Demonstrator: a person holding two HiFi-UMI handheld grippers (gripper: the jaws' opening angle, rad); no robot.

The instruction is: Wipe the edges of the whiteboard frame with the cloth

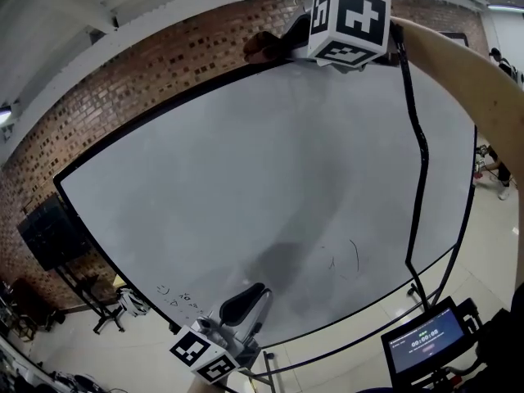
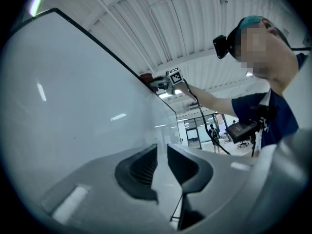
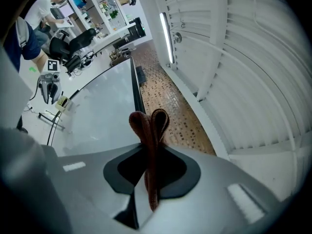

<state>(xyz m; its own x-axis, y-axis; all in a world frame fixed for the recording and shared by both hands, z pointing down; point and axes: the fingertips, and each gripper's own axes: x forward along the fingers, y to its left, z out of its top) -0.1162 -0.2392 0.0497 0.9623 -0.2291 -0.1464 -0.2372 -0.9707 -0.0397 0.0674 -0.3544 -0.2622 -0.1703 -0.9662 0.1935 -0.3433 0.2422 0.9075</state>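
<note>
A large whiteboard with a thin black frame stands before a brick wall. My right gripper is up at the frame's top edge, shut on a folded dark brown cloth. In the right gripper view the cloth sticks out past the jaws of the right gripper, over the top frame edge. My left gripper is low, near the board's bottom edge. Its jaws stand a narrow gap apart with nothing between them. The left gripper view also shows the right gripper and cloth far off.
Behind the board is a brick wall. A black speaker on a stand is at lower left. A small screen is at lower right and a black cable hangs across the board. Faint pen marks remain low on the board.
</note>
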